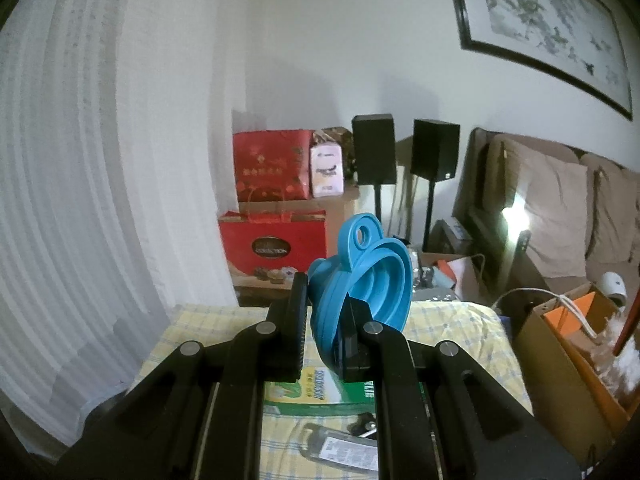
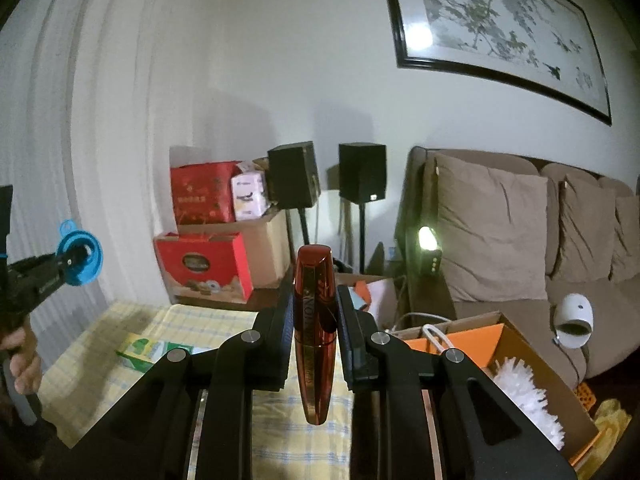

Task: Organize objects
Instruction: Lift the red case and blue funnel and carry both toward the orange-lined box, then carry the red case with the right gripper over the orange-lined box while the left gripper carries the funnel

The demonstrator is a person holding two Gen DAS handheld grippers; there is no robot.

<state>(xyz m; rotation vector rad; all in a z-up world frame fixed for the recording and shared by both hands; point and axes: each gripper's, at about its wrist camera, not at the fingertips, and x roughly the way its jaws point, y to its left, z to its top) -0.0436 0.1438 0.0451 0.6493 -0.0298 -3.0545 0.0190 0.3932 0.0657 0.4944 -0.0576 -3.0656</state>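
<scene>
While you've got both grippers held up over the yellow checked table [image 2: 120, 320], pointing a bit downward, your left gripper [image 1: 326, 320] is clamped on the blue collapsible funnel [image 1: 368, 280], whose hanging tab sticks up and whose wide mouth faces right. Your hand [image 2: 22, 356] grips its handle at the far left. Your right gripper [image 2: 314, 320] is pinched on the red mascara tube [image 2: 314, 320], long axis upright, cap end up.

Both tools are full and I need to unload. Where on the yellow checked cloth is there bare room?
Bare yellow checked cloth lies beyond the green-and-white carton, toward the red gift boxes. Nearer, the carton and a grey packaged item crowd it.
</scene>
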